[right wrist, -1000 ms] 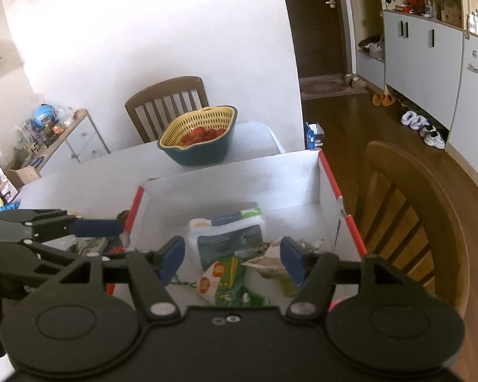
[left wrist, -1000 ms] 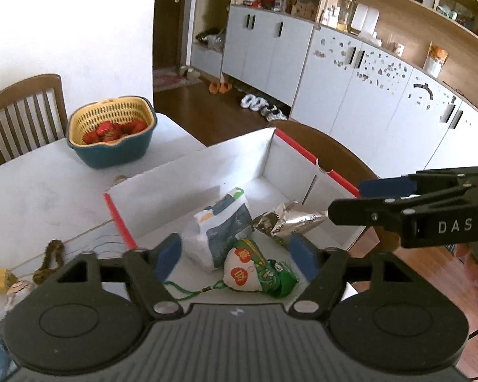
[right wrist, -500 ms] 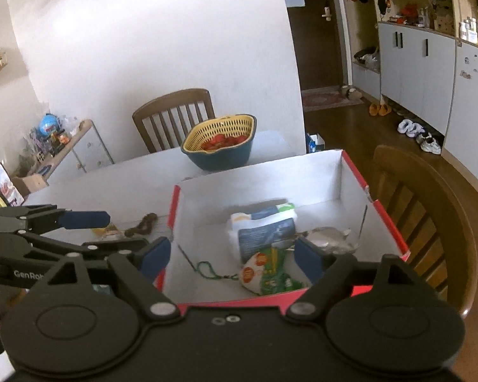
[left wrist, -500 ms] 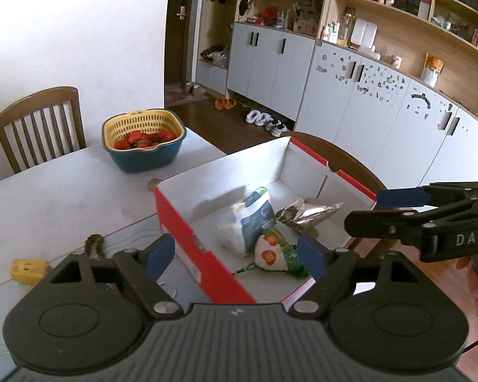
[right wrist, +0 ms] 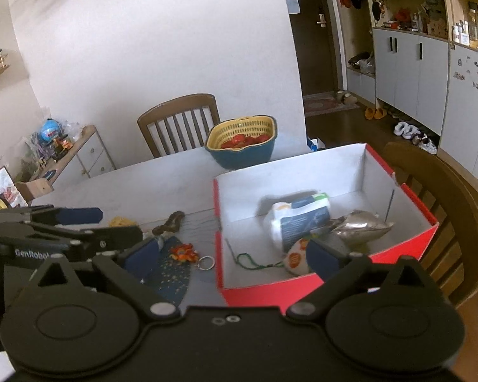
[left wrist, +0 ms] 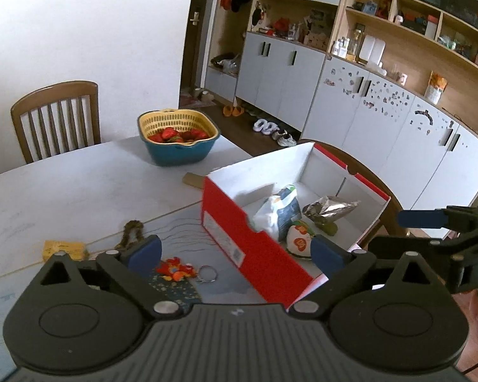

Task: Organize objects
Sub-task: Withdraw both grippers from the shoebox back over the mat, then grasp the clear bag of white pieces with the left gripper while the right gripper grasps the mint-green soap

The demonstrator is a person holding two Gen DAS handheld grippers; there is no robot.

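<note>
A red box with a white inside (left wrist: 239, 232) (right wrist: 395, 172) stands on the table. In it lie a white and blue packet (left wrist: 280, 210) (right wrist: 299, 219), a silver foil bag (left wrist: 329, 208) (right wrist: 363, 227) and a small white and green pouch (left wrist: 298, 242) (right wrist: 294, 259) with a green cord. My left gripper (left wrist: 235, 251) is open and empty, near the box's red side. My right gripper (right wrist: 231, 256) is open and empty, in front of the box's near corner. On the table left of the box lie a red-orange keychain (left wrist: 175, 269) (right wrist: 183, 251), a dark patterned cloth (right wrist: 170, 273), a brown braid (left wrist: 130, 232) (right wrist: 170, 219) and a yellow block (left wrist: 63, 250).
A blue and yellow basket of strawberries (left wrist: 178, 137) (right wrist: 242, 141) stands at the table's far side. Wooden chairs stand behind the table (left wrist: 57, 117) (right wrist: 178, 121) and right of the box (right wrist: 443, 210). White cabinets line the right wall (left wrist: 366, 121).
Both grippers have pulled back and up from the box and shifted left. The box's red outer side and the items on the table beside it have come into view.
</note>
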